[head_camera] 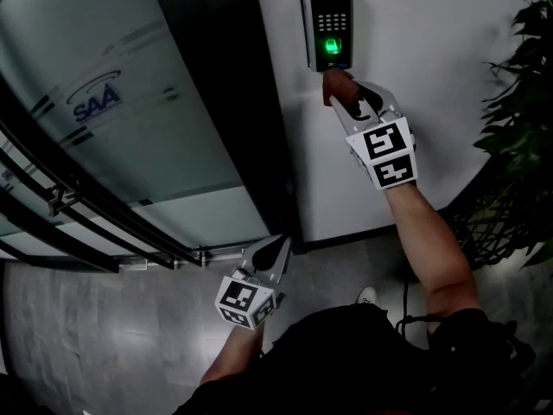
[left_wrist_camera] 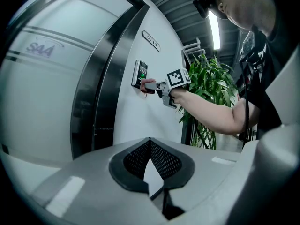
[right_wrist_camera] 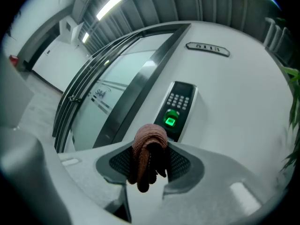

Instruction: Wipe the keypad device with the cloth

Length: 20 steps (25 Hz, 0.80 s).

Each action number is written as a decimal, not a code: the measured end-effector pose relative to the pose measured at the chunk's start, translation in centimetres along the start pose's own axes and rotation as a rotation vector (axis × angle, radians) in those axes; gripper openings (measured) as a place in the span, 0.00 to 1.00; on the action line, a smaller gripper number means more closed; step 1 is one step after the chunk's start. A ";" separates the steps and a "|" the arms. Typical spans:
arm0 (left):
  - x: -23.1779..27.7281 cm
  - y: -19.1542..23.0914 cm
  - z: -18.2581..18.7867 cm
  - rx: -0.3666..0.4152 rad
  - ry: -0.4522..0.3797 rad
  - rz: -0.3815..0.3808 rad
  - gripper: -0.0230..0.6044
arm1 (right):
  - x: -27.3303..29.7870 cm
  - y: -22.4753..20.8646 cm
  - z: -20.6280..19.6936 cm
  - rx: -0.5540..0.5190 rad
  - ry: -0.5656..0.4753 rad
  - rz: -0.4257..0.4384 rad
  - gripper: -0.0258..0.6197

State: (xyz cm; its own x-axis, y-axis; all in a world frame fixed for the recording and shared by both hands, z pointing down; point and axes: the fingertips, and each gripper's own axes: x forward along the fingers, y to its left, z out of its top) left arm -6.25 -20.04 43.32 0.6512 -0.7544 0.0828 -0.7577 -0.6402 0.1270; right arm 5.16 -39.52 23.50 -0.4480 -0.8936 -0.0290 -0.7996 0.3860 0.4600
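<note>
A dark keypad device [head_camera: 327, 24] with a glowing green sensor hangs on the white wall; it also shows in the right gripper view [right_wrist_camera: 176, 110] and the left gripper view [left_wrist_camera: 140, 73]. My right gripper [head_camera: 339, 91] is raised just below it, shut on a folded reddish-brown cloth [right_wrist_camera: 147, 154] that reaches the device's lower edge [head_camera: 338, 85]. My left gripper [head_camera: 275, 251] hangs low near the floor, its jaws together with nothing between them [left_wrist_camera: 151, 172].
A frosted glass door [head_camera: 112, 119] with a dark metal frame [head_camera: 233, 102] stands left of the device. A leafy potted plant [head_camera: 518, 137] fills the right side. A small nameplate [right_wrist_camera: 207, 48] sits on the wall above the device.
</note>
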 end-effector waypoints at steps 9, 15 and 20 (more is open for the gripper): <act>0.0 -0.4 0.2 0.007 -0.007 0.005 0.06 | 0.4 -5.9 11.7 -0.123 -0.168 -0.114 0.27; -0.3 -0.4 0.2 0.001 -0.011 0.015 0.06 | 2.4 -8.1 14.5 -0.138 -0.165 -0.156 0.27; -0.4 -0.3 0.1 -0.005 -0.013 0.021 0.06 | 3.4 -7.8 13.9 -0.145 -0.145 -0.154 0.27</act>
State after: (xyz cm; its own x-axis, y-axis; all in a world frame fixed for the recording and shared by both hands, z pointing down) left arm -6.28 -19.56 43.15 0.6346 -0.7694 0.0729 -0.7709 -0.6236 0.1298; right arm 4.30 -42.36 7.50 -0.3862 -0.8931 -0.2307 -0.8019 0.2015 0.5624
